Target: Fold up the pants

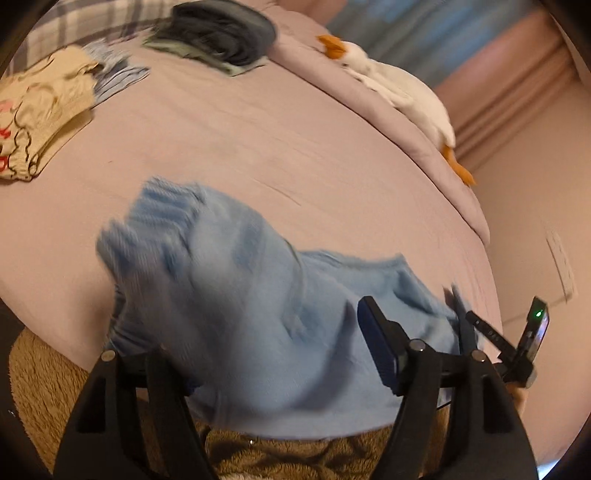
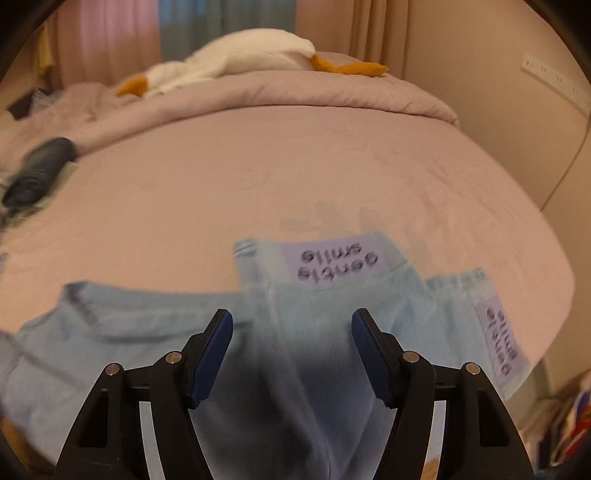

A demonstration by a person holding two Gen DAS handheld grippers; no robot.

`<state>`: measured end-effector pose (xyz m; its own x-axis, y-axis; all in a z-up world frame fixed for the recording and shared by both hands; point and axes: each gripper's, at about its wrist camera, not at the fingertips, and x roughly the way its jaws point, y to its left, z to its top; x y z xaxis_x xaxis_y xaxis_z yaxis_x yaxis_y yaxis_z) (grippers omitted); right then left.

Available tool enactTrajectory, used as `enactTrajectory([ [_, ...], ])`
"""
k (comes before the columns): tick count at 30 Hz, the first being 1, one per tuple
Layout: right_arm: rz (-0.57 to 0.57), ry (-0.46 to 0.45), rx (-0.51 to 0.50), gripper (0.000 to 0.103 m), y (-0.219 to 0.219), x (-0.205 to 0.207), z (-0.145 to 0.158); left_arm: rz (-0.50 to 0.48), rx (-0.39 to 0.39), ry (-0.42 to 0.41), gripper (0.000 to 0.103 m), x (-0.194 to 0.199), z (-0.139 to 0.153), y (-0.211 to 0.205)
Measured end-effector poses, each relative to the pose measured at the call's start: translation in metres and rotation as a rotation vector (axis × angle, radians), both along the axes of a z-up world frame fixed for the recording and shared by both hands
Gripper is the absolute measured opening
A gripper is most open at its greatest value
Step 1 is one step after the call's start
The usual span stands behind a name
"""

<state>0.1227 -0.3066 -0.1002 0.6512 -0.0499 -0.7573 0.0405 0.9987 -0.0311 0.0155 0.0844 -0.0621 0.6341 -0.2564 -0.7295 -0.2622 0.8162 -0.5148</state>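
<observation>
pants [image 2: 314, 332] near bed edge [image 1: 476, 221] (blurred)

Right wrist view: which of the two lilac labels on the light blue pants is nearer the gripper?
The lilac label straight ahead, on the centre fabric; the other label sits at the right edge.

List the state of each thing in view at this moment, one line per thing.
Light blue pants: bunched on the bed, not yet folded flat.
Left gripper: open, cloth draped over one finger, no grip.
Right gripper: open, cloth between the pads, not pinched.
Plush goose: lying on the rolled duvet.
Dark clothes: piled at the far side.
Beige garment: folded.
</observation>
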Motion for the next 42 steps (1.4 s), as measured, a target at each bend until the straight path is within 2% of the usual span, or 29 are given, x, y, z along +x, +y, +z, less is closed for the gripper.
enactTrajectory([
  [2, -0.007, 0.023, -0.039, 0.067, 0.006, 0.016, -0.008, 0.005, -0.035, 0.003, 0.069, 0.007, -0.009, 0.008],
  [3, -0.011, 0.039, -0.029, 0.067, 0.007, 0.023, -0.013, 0.004, -0.041, 0.004, 0.062, 0.013, -0.008, 0.006],
  [4, -0.023, 0.060, -0.015, 0.063, 0.007, 0.031, -0.019, -0.006, -0.051, 0.015, 0.045, 0.013, -0.013, 0.010],
  [5, -0.029, 0.073, -0.021, 0.044, 0.008, 0.037, -0.025, -0.030, -0.075, 0.030, 0.033, 0.014, -0.015, 0.013],
  [6, -0.022, 0.076, -0.039, 0.020, 0.009, 0.041, -0.028, -0.053, -0.124, 0.034, 0.019, 0.018, -0.014, 0.009],
  [7, -0.022, 0.080, -0.055, 0.012, 0.009, 0.044, -0.030, -0.052, -0.155, 0.041, 0.018, 0.019, -0.015, 0.010],
  [8, -0.035, 0.079, -0.063, 0.008, 0.008, 0.047, -0.030, -0.048, -0.153, 0.032, 0.018, 0.017, -0.014, 0.011],
  [11, -0.019, 0.071, 0.023, 0.007, 0.000, 0.059, -0.014, -0.057, -0.143, 0.018, 0.015, 0.020, -0.004, 0.012],
  [13, 0.001, 0.016, 0.110, 0.007, -0.004, 0.068, 0.012, -0.060, -0.153, -0.013, 0.011, 0.022, 0.004, 0.015],
  [15, 0.032, -0.081, 0.198, 0.006, -0.010, 0.071, 0.053, -0.058, -0.161, -0.057, 0.010, 0.020, 0.020, 0.019],
  [18, 0.037, -0.323, 0.320, 0.006, -0.035, 0.051, 0.124, -0.042, -0.135, -0.138, 0.011, 0.008, 0.043, 0.025],
  [20, -0.012, -0.451, 0.405, 0.006, -0.068, 0.028, 0.151, -0.046, -0.131, -0.141, 0.011, -0.003, 0.042, 0.027],
  [21, -0.055, -0.482, 0.429, 0.006, -0.086, 0.017, 0.154, -0.050, -0.123, -0.128, 0.011, -0.005, 0.039, 0.026],
  [24, -0.217, -0.463, 0.412, 0.006, -0.132, -0.006, 0.129, -0.099, -0.029, 0.008, 0.012, -0.012, 0.009, 0.008],
  [25, -0.281, -0.423, 0.394, 0.006, -0.145, -0.011, 0.111, -0.117, -0.023, 0.043, 0.011, -0.012, -0.001, 0.002],
  [27, -0.353, -0.286, 0.401, 0.006, -0.168, -0.016, 0.062, -0.140, 0.009, 0.098, 0.012, -0.015, -0.015, -0.006],
  [31, -0.481, -0.077, 0.394, 0.006, -0.192, -0.030, -0.019, -0.123, 0.029, 0.139, 0.012, -0.018, -0.028, -0.014],
  [33, -0.512, -0.027, 0.427, 0.006, -0.198, -0.043, -0.046, -0.115, 0.034, 0.141, 0.013, -0.016, -0.029, -0.014],
  [35, -0.514, -0.049, 0.465, 0.006, -0.203, -0.052, -0.054, -0.111, 0.030, 0.145, 0.015, -0.017, -0.029, -0.013],
  [38, -0.511, -0.050, 0.475, 0.006, -0.210, -0.054, -0.047, -0.116, 0.017, 0.144, 0.012, -0.015, -0.026, -0.012],
  [40, -0.508, -0.045, 0.471, 0.006, -0.209, -0.042, -0.039, -0.116, 0.025, 0.128, 0.011, -0.009, -0.019, -0.012],
  [42, -0.470, -0.077, 0.491, 0.006, -0.209, -0.030, -0.033, -0.111, 0.033, 0.090, 0.011, -0.012, -0.007, -0.003],
])
